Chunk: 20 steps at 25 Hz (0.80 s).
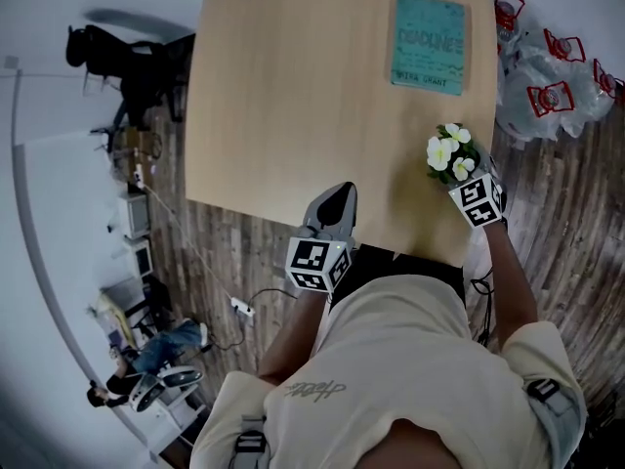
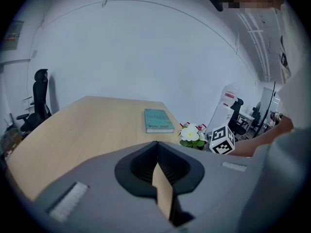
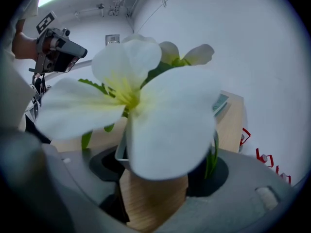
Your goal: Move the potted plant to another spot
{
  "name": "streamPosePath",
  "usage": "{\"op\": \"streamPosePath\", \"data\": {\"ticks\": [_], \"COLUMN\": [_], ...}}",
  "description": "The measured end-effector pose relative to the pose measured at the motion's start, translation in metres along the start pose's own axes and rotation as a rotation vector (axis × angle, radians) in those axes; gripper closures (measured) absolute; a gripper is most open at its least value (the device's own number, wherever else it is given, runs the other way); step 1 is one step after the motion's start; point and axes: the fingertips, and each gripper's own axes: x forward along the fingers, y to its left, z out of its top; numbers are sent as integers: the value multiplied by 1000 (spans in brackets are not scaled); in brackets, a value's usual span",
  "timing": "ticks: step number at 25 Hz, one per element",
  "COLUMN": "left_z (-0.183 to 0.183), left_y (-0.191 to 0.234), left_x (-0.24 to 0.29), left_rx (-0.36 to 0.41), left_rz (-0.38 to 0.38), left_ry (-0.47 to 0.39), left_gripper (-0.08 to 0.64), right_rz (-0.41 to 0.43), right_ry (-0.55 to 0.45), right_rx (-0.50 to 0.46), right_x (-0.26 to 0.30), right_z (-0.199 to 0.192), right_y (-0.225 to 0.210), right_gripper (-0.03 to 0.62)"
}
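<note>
The potted plant (image 1: 451, 152), white flowers over green leaves, stands near the front right corner of the wooden table (image 1: 293, 96). My right gripper (image 1: 461, 176) reaches it from the near side. In the right gripper view the flowers (image 3: 146, 96) fill the frame, and the pot's pale rim (image 3: 119, 154) sits between the jaws, which close against its sides; petals hide part of the contact. My left gripper (image 1: 342, 191) hovers at the table's front edge, shut with nothing in it (image 2: 156, 147). From there the plant (image 2: 190, 135) is ahead to the right.
A teal book (image 1: 430, 43) lies on the far right of the table. Plastic bags with red print (image 1: 552, 81) lie on the floor past the table's right edge. An office chair (image 1: 117, 57) stands left. A cable and power strip (image 1: 239, 306) cross the wooden floor.
</note>
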Motion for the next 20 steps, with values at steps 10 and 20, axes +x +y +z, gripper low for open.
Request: {"op": "streamPosePath", "data": {"ticks": [10,20], "left_z": [2,16], "left_y": [-2,-3], "left_x": [4,3], "left_rx": [6,14], "left_rz": [-11,-32], "left_ry": [-14,-73], "left_gripper": [545,545], "right_rz": [-25,-50], "right_ry": [-37,-68], "right_rx": [24,13], "right_x": [-13,-52], "right_z": [8,26], "right_y": [-5,3], "right_gripper": [253,253]}}
